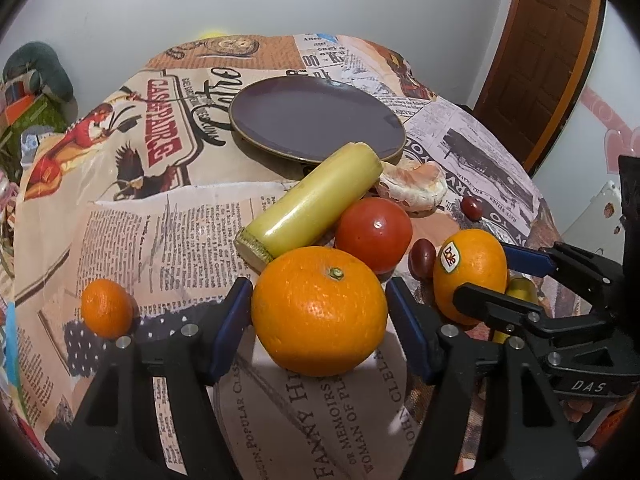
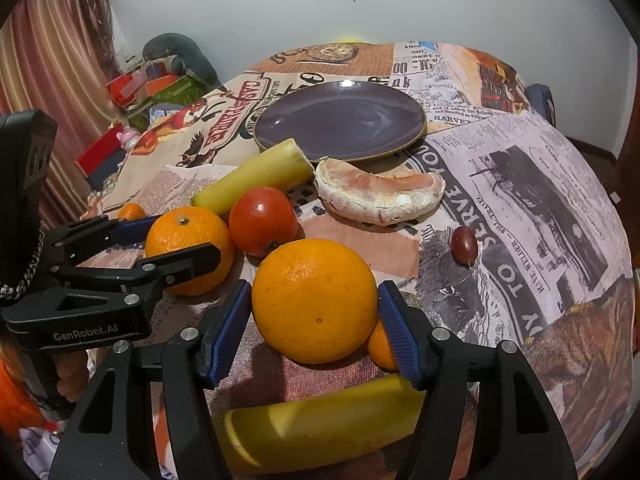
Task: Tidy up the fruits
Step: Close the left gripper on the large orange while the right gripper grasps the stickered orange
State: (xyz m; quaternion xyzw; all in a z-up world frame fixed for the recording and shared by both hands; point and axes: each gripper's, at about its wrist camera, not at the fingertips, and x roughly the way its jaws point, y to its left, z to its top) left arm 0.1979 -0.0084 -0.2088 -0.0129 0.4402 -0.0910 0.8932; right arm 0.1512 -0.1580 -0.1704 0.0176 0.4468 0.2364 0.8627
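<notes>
My left gripper [image 1: 318, 312] is shut on a big orange [image 1: 320, 312], its blue pads pressed on both sides. My right gripper [image 2: 314, 304] is shut on a second orange [image 2: 314, 300] that bears a Dole sticker [image 1: 450, 258]. Each gripper shows in the other's view: the right gripper [image 1: 504, 276], the left gripper [image 2: 176, 244]. A dark purple plate [image 1: 316, 118] lies empty beyond, also in the right wrist view [image 2: 340, 120]. A red tomato [image 1: 374, 232], a yellow-green cane piece [image 1: 316, 204] and a peeled pomelo segment [image 2: 378, 194] lie between.
A small mandarin [image 1: 106, 308] sits at the left, another [image 2: 382, 346] under my right gripper, beside a yellow cane piece [image 2: 316, 424]. Dark grapes [image 1: 422, 256] [image 2: 464, 244] lie on the printed tablecloth [image 1: 160, 240]. Clutter [image 2: 152, 88] stands off the table's left edge; a door [image 1: 540, 48] is at the right.
</notes>
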